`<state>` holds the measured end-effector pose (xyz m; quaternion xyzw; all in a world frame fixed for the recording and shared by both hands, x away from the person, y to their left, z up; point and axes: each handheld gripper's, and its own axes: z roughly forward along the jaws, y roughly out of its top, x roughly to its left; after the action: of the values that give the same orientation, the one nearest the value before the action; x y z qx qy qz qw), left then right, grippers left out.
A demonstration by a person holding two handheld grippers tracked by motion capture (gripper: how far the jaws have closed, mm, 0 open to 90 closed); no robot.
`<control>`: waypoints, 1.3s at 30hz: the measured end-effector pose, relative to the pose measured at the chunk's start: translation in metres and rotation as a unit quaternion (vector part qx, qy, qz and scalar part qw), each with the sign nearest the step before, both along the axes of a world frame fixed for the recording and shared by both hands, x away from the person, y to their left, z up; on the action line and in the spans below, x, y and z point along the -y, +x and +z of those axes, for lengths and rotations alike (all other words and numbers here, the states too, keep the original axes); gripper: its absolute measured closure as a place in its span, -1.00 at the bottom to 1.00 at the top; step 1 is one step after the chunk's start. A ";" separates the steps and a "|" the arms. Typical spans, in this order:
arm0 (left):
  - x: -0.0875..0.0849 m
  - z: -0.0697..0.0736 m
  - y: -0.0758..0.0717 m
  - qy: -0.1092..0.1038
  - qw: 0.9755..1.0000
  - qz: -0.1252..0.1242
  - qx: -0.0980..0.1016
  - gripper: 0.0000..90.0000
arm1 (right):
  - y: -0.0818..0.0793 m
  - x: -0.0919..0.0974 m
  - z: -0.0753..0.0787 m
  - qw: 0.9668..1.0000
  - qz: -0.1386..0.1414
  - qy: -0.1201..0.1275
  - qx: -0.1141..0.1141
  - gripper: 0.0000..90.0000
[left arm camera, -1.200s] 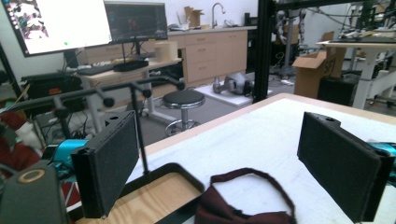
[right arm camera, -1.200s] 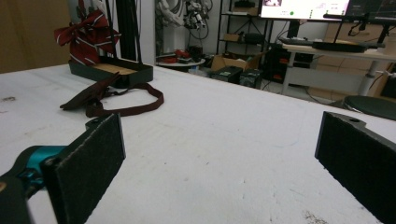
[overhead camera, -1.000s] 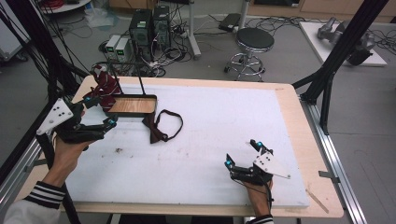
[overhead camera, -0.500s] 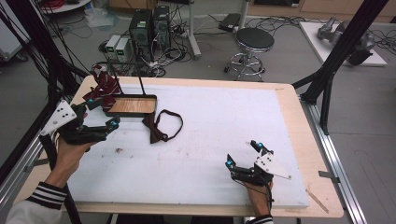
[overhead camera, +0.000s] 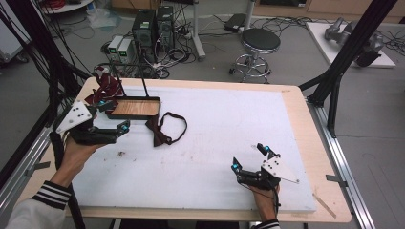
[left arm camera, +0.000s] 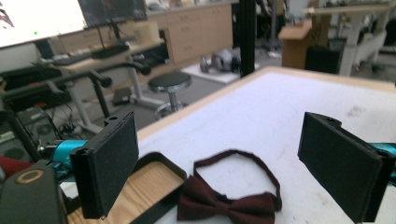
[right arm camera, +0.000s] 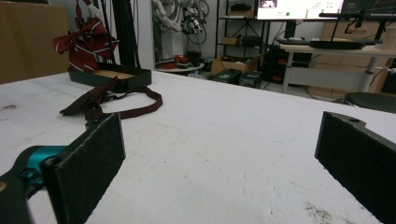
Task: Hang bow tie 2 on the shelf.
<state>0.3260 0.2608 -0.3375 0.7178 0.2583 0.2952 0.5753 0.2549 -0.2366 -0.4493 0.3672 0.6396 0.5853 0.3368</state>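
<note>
Hovering with jaws wide and empty, the left gripper (overhead camera: pixel 125 126) faces a dark red bow tie (left arm camera: pixel 224 205) not yet picked up.

Nearest, the right gripper (overhead camera: pixel 250 157) waits open, holding nothing, over the white padded table (overhead camera: pixel 229 124). Farther off, the soft fabric tie and its looped strap lie just beside a shallow black tray (overhead camera: pixel 135 108) with a wooden floor, a striped red bow (right arm camera: pixel 86 39) behind it.

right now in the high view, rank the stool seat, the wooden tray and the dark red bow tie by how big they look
1. wooden tray
2. stool seat, close to the tray, and farther from the camera, so unsure
3. dark red bow tie, counting its strap loop
</note>
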 end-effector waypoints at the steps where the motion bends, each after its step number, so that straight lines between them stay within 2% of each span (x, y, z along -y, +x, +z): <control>1: 0.002 0.000 0.002 0.007 1.000 -0.004 -0.006 -0.72 | 0.000 0.000 0.000 1.000 0.000 0.002 -0.002 -0.98; 3: 0.007 -0.001 0.006 0.023 1.000 -0.014 -0.013 -0.72 | 0.001 0.001 0.000 1.000 -0.001 0.002 0.002 -0.98; 7: 0.015 0.000 0.011 0.041 0.998 -0.024 -0.027 -0.72 | 0.000 0.001 0.000 1.000 -0.002 0.004 -0.001 -0.98; 9: 0.020 0.001 0.015 0.056 0.998 -0.028 -0.028 -0.72 | 0.000 0.001 0.000 1.000 -0.001 0.004 -0.001 -0.98; 12: 0.025 0.001 0.020 0.075 0.996 -0.038 -0.040 -0.72 | 0.000 0.001 0.001 1.000 0.000 0.004 0.000 -0.98; 15: 0.031 0.001 0.026 0.095 0.993 -0.050 -0.052 -0.72 | -0.001 0.002 0.001 1.000 0.000 0.007 0.002 -0.98; 18: 0.035 -0.001 0.032 0.120 0.989 -0.060 -0.064 -0.71 | 0.000 0.003 0.001 1.000 0.000 0.007 0.001 -0.98; 22: 0.041 -0.007 0.039 0.141 0.984 -0.071 -0.078 -0.72 | 0.000 0.003 0.001 1.000 -0.001 0.008 0.001 -0.98; 24: 0.043 -0.010 0.043 0.142 0.983 -0.073 -0.088 -0.72 | 0.000 0.004 0.001 1.000 -0.001 0.008 0.001 -0.98; 26: 0.045 -0.013 0.047 0.149 0.981 -0.076 -0.097 -0.72 | 0.000 0.004 0.001 1.000 0.000 0.009 0.002 -0.98; 27: 0.046 -0.015 0.048 0.147 0.981 -0.077 -0.101 -0.72 | -0.001 0.005 0.001 1.000 -0.002 0.009 0.000 -0.98; 30: 0.048 -0.019 0.054 0.154 0.978 -0.081 -0.117 -0.71 | -0.001 0.005 0.002 1.000 -0.001 0.010 0.000 -0.98; 36: 0.052 -0.028 0.062 0.164 0.973 -0.082 -0.138 -0.71 | -0.002 0.006 0.002 1.000 -0.002 0.009 0.002 -0.98; 39: 0.055 -0.032 0.065 0.175 0.970 -0.085 -0.145 -0.71 | -0.002 0.006 0.001 1.000 -0.002 0.009 0.000 -0.98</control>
<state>0.3907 0.2059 -0.3696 0.8615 0.2214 0.1791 0.4204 0.2530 -0.2424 -0.4480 0.3715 0.6334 0.5905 0.3349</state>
